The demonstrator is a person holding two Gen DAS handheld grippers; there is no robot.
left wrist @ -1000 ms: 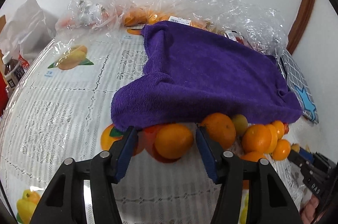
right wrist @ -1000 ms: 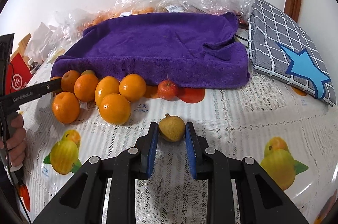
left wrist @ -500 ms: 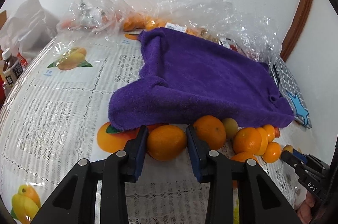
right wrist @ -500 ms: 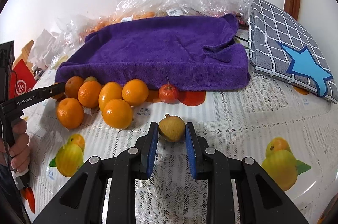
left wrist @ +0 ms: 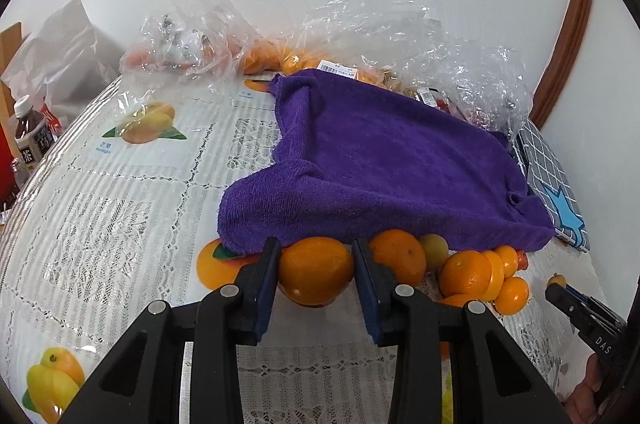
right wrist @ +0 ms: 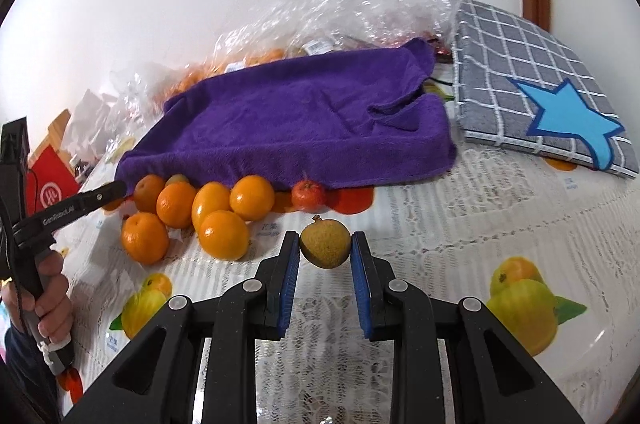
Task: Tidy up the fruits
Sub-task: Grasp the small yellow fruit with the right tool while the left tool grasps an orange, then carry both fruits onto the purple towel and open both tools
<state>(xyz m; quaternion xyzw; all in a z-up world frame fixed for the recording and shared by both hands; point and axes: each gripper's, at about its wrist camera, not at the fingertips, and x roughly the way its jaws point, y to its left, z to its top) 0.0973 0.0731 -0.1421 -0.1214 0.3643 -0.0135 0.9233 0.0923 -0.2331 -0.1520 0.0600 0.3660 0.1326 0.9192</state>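
My left gripper (left wrist: pixel 315 258) is shut on a large orange (left wrist: pixel 316 270) at the near edge of the purple towel (left wrist: pixel 380 163). More oranges (left wrist: pixel 398 256) and a small yellowish fruit (left wrist: pixel 434 250) lie in a row to its right, along the towel's edge. My right gripper (right wrist: pixel 325 246) is shut on a small brown-yellow fruit (right wrist: pixel 325 243), just above the tablecloth. In the right wrist view, several oranges (right wrist: pixel 224 234) cluster left of it, with a small red fruit (right wrist: pixel 308 193) by the towel (right wrist: pixel 300 127). The left gripper's finger (right wrist: pixel 80 205) reaches in from the left.
A grey checked cloth with a blue star (right wrist: pixel 540 103) lies right of the towel. Clear plastic bags (left wrist: pixel 192 39) holding more fruit are piled along the wall. A bottle (left wrist: pixel 30 131) and a red box (right wrist: pixel 50 183) stand at the table's left. A hand (right wrist: pixel 52 288) grips the left tool.
The left gripper's jaws closed from wide apart onto the large orange. The right gripper kept its hold on the small fruit, and its view rolled slightly.
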